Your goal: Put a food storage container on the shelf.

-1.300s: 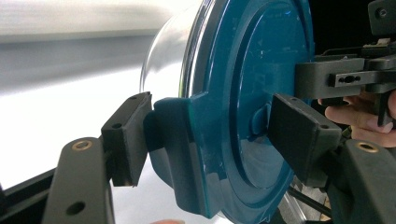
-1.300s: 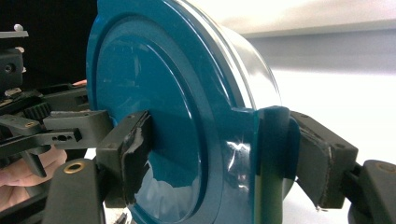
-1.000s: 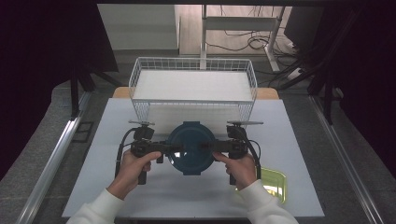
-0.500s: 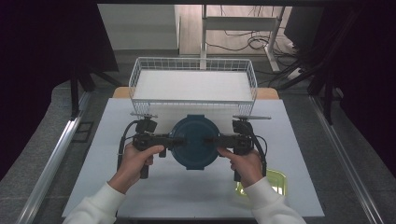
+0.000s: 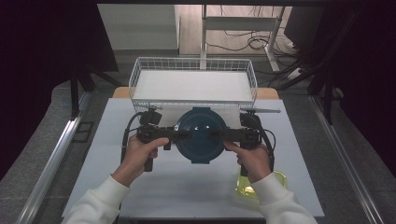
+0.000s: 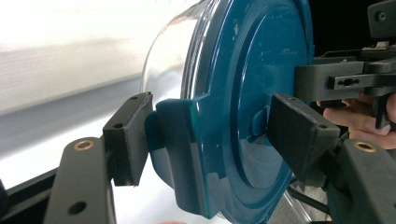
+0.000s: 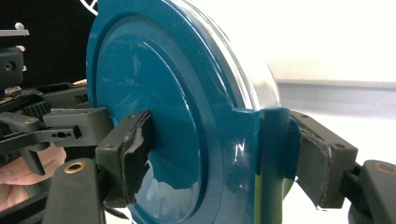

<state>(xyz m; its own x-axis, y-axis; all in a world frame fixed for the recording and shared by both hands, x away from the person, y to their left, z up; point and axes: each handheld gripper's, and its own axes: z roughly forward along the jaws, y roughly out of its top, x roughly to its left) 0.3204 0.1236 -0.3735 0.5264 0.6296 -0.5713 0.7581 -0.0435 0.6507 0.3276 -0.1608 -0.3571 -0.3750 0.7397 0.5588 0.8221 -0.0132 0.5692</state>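
Right now both grippers clamp one round container with a teal lid, one from each side, held above the white table just in front of the wire basket. Left gripper grips the lid's left locking tab; in the left gripper view one pad presses the tab's outer face, the other pad sits on the lid top near the centre. Right gripper does the same on the right tab; right gripper view shows one pad on the lid top, the other behind the tab. Container body under the lid is clear, seen in both gripper views. Left hand and right hand wrap the gripper handles. Yellow-green box lies on the table under the right forearm, partly hidden. Basket's floor is white
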